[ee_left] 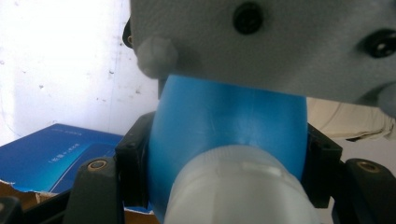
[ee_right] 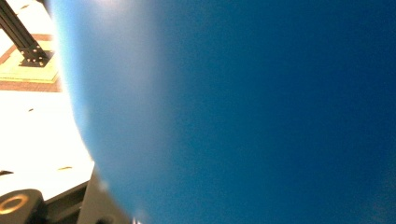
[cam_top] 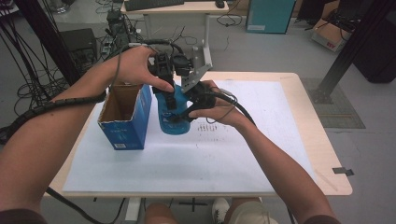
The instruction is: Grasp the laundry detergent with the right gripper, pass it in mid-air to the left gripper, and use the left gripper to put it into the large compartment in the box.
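Smooth rounded blue plastic bottle [ee_left: 224,121], white-capped, clenched between both black claws [cam_top: 169,95].

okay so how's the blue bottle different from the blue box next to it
The bottle is rounded with a white cap; the box is square-cornered cardboard with its top open. The bottle is clamped by the left gripper and the right gripper; the box stands free on the table, untouched. The bottle is narrower than the box. Both are blue and upright.
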### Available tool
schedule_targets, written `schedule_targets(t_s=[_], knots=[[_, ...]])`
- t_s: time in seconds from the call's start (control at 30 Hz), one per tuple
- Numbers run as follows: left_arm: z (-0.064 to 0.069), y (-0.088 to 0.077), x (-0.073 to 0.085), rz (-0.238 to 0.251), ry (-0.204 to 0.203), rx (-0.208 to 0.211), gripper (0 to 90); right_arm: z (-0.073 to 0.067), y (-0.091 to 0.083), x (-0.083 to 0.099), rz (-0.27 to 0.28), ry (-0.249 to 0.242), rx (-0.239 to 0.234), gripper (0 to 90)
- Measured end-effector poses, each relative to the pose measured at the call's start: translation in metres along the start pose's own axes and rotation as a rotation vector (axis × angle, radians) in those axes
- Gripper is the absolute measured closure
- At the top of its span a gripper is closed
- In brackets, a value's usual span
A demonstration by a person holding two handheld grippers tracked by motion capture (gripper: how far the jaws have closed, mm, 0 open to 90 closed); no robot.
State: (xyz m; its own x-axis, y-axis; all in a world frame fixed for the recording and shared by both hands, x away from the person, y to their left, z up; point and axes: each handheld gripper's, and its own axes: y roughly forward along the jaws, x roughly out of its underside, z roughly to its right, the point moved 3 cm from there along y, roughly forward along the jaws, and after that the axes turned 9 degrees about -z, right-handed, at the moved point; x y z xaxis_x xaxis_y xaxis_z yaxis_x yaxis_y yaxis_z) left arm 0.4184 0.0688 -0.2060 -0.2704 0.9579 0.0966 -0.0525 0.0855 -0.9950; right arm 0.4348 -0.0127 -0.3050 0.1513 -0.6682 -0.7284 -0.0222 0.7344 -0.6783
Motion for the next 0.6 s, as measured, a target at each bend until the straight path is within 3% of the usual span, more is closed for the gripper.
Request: schedule_targets(t_s=[0.6], knots=[[-0.0006,-0.0005,0.0017,0.003,-0.011,0.016,36.1,0.0018,0.0006,-0.0003,0.024,-0.019,-0.003,42.5]])
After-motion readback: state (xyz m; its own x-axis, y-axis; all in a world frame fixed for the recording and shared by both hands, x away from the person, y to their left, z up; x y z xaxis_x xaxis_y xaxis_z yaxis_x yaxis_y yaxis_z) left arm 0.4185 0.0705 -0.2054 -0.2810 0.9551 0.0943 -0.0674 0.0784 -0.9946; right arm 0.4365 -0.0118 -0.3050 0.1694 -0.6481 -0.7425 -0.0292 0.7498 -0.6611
